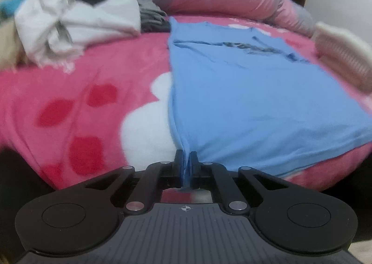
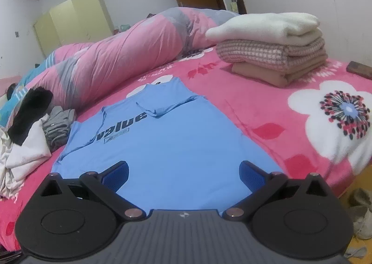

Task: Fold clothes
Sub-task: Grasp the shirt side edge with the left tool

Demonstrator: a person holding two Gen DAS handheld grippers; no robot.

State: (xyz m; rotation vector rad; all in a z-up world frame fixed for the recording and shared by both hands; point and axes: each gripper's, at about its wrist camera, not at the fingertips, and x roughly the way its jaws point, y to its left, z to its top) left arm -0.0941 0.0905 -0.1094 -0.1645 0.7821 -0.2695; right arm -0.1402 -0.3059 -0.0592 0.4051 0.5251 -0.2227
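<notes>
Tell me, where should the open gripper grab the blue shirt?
Probably the bottom hem's free corner, coming from the bed's near edge. The blue T-shirt lies flat, the left gripper already pinches the other hem corner, and the open right gripper hovers over that hem.

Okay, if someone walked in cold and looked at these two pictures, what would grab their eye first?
Probably the blue T-shirt spread flat mid-bed on the pink flowered blanket, its near hem corner pinched by the left gripper while the right gripper hovers open over it. Next, the folded stack at far right, and the unfolded heap at left.
</notes>
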